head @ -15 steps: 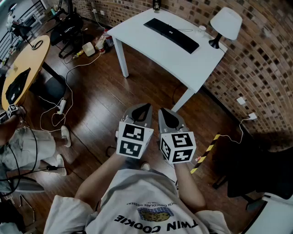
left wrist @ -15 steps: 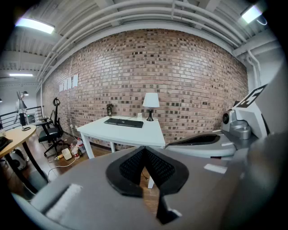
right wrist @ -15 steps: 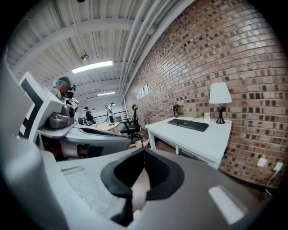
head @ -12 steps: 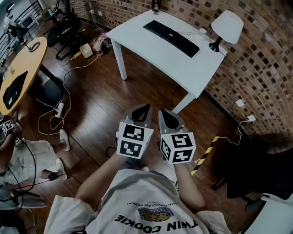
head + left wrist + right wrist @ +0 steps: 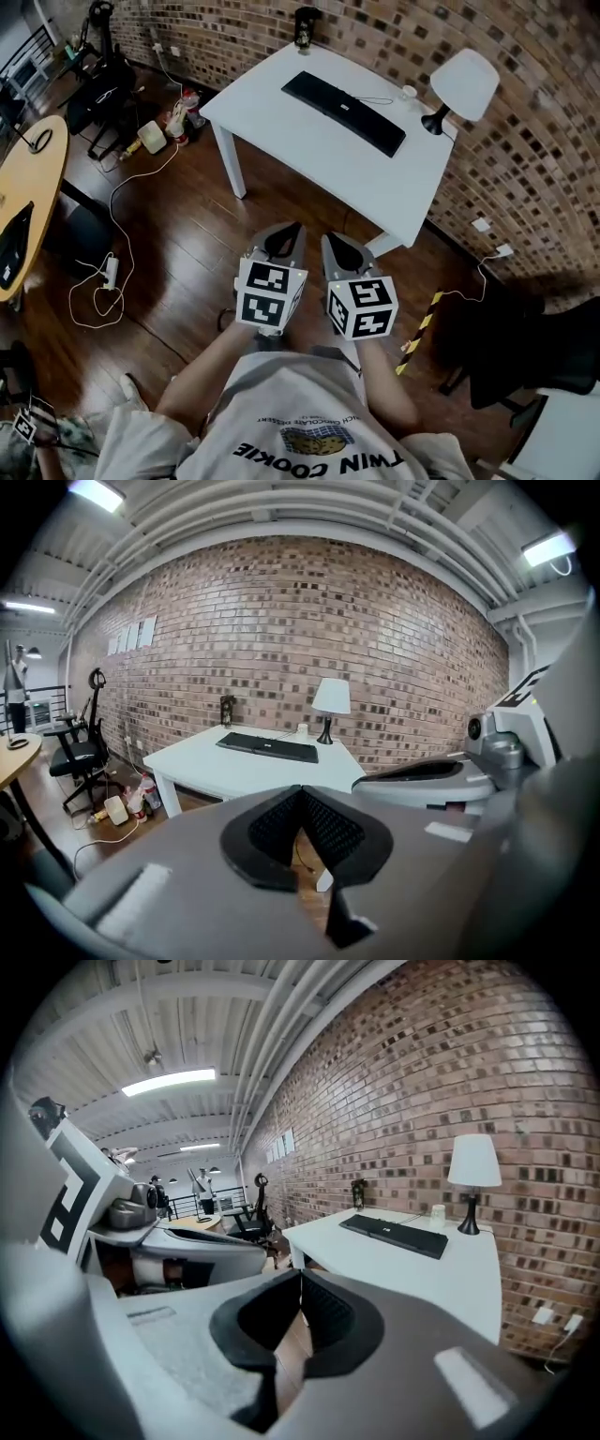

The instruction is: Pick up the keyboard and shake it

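A black keyboard [image 5: 344, 99] lies flat on the white table [image 5: 309, 150] by the brick wall, its thin cable trailing to the right. Both grippers hover over the wooden floor, well short of the table and close to my body. My left gripper [image 5: 296, 228] and right gripper [image 5: 328, 240] sit side by side, both shut with nothing in them. The left gripper view shows the keyboard [image 5: 267, 747] far beyond the left gripper's [image 5: 301, 789] closed jaws. In the right gripper view the keyboard [image 5: 394, 1235] also lies far off, past the right gripper's [image 5: 301, 1274] shut jaws.
On the table with the keyboard are a white lamp [image 5: 459, 82], a small white cup [image 5: 407, 92] and a dark object [image 5: 303, 26] at its far edge. Cables and a bottle [image 5: 178, 117] litter the floor at left, near a round wooden table [image 5: 37, 178]. A black chair [image 5: 525, 356] stands at right.
In the head view the white table with the keyboard has shifted left and slightly down, and the seated person at lower left has slid mostly out of view. Both grippers stay together, shut.
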